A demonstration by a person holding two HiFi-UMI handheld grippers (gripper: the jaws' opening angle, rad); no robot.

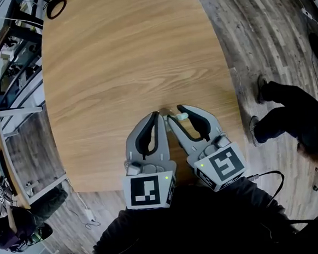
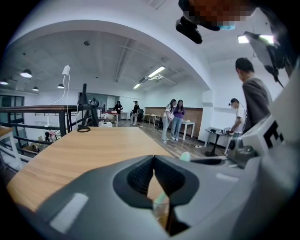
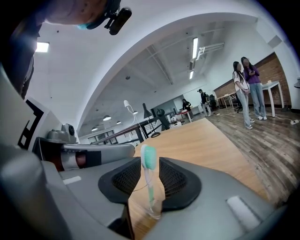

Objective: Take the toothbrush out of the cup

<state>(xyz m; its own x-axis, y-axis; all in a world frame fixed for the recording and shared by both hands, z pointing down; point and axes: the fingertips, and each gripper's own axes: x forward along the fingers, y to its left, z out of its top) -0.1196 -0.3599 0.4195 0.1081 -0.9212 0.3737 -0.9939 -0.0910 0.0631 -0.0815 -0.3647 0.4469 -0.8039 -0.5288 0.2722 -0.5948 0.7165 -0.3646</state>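
Note:
A toothbrush (image 3: 149, 178) with a mint-green head stands upright in a small clear cup (image 3: 152, 206) on the wooden table (image 1: 126, 55), close to its near edge. My right gripper (image 3: 151, 161) straddles it with its jaws apart, and the brush head rises between the ribbed pads (image 3: 172, 178) without visibly touching them. The head view shows the brush head (image 1: 182, 116) between the right gripper (image 1: 175, 114) fingers. My left gripper (image 1: 158, 114) sits just left of it, shut with its tips together and nothing between them. The left gripper (image 2: 153, 158) view shows the cup (image 2: 161, 211) low under its jaws.
A black ring-shaped stand (image 1: 55, 7) sits at the table's far left corner. A person's legs (image 1: 289, 110) are on the wood floor right of the table. Several people (image 2: 173, 117) stand farther back in the room. The table's near edge (image 1: 125, 186) lies under my grippers.

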